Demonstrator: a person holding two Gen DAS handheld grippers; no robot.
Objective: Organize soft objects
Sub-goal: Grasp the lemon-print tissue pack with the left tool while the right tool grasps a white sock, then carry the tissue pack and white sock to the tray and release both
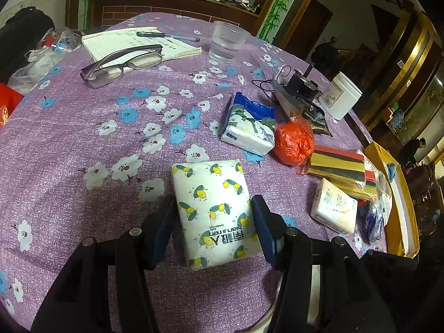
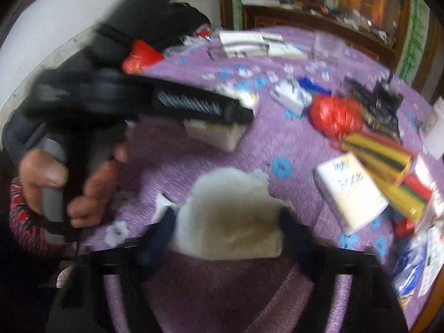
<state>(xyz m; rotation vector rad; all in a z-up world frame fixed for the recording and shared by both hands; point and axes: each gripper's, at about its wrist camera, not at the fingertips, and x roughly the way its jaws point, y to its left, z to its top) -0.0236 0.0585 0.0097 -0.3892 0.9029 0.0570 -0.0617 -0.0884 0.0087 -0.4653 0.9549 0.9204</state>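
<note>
Left claw (image 1: pixel 213 216) tilts steeply down at the worktop (image 1: pixel 83 138), its blue pads pressed against both sides of the lemon-print tissue pack (image 1: pixel 215 211). That pack lies flat, just near of the blue tissue pack (image 1: pixel 249 125). Right claw (image 2: pixel 226 219), blurred, also pitches down, squeezing a white tissue pack (image 2: pixel 230 216). A bare hand (image 2: pixel 55 183) grips the left claw's handle, left of that white pack.

The left wrist view is sharp and evenly lit, with dim room corners. The right wrist view is heavily motion-blurred. Both bend strongly at the dark, rounded edges.
</note>
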